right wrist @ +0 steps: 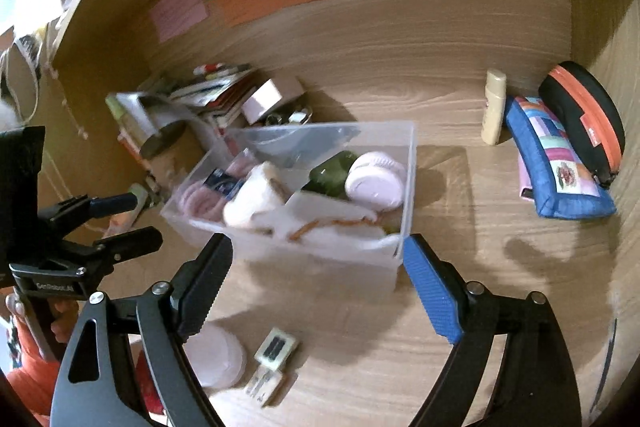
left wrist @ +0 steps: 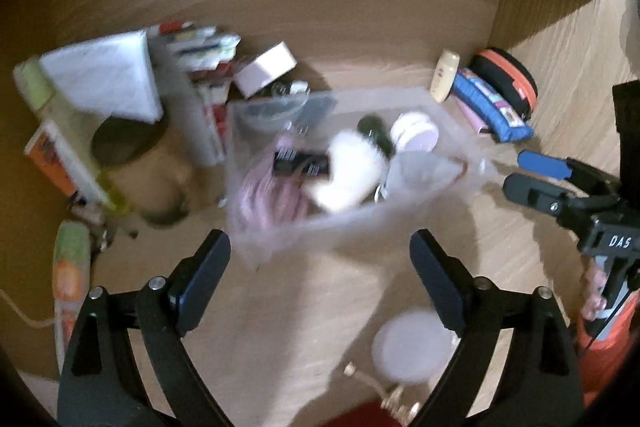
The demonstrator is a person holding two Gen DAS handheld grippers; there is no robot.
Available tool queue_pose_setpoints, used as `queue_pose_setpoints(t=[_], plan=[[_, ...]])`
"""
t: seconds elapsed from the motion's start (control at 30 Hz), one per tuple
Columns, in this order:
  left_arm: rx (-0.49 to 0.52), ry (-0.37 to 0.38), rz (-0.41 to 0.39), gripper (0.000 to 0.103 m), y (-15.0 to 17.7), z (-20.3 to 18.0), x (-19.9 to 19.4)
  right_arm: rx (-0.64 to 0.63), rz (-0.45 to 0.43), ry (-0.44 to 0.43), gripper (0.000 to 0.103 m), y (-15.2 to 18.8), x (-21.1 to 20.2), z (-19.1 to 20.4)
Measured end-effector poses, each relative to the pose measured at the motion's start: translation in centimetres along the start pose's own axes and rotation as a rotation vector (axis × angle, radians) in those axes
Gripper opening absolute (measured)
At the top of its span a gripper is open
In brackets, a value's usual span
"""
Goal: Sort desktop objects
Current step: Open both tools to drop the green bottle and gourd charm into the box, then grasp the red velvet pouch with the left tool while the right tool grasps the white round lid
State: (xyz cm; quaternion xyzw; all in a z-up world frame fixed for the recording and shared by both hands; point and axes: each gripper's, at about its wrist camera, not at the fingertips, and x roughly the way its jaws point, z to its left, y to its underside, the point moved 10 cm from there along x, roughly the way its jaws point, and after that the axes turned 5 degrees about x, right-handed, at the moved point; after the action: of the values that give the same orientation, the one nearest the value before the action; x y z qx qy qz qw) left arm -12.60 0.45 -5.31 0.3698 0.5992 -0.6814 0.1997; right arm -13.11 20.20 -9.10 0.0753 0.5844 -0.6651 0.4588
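Note:
A clear plastic bin (right wrist: 320,259) stands mid-desk. It holds a coiled pink cable (right wrist: 200,203), a white roll (right wrist: 256,203), a dark green bottle (right wrist: 332,171) and a pink round case (right wrist: 376,179). My right gripper (right wrist: 316,259) is open just in front of the bin's near wall, and its pads press on nothing. My left gripper (left wrist: 320,267) is open and empty before the blurred bin (left wrist: 256,239). Each gripper shows in the other view: the right gripper (left wrist: 514,173) beside the bin's right end, the left gripper (right wrist: 140,221) at its left end.
A pale round lid (right wrist: 216,355) and two small white boxes (right wrist: 276,347) lie near the front. At the back right stand a cream bottle (right wrist: 494,111), a blue pouch (right wrist: 556,167) and a black-orange case (right wrist: 584,111). Stacked booklets (right wrist: 216,95) and a pink-white box (right wrist: 268,99) sit behind the bin.

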Motion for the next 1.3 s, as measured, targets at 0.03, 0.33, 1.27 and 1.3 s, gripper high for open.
queue_pose_setpoints(t=[0.03,0.33,1.27,1.3], plan=[[-0.003,0.002,0.010,0.092,0.9,0.1,-0.2,-0.009,0.009,-0.002,0.085,0.6,-0.1,0.4],[0.007,-0.044,0.052,0.092,8.1,-0.2,-1.4,-0.128,0.046,0.046,0.086,5.3,-0.6,2.9],[-0.047,0.006,0.024,0.045,14.8,-2.2,-0.9,-0.330,0.231,-0.064,0.086,13.3,2.7,9.5],[-0.071,0.006,0.022,0.039,14.7,-1.5,-1.0,-0.336,0.239,-0.061,0.086,13.3,3.1,9.7]])
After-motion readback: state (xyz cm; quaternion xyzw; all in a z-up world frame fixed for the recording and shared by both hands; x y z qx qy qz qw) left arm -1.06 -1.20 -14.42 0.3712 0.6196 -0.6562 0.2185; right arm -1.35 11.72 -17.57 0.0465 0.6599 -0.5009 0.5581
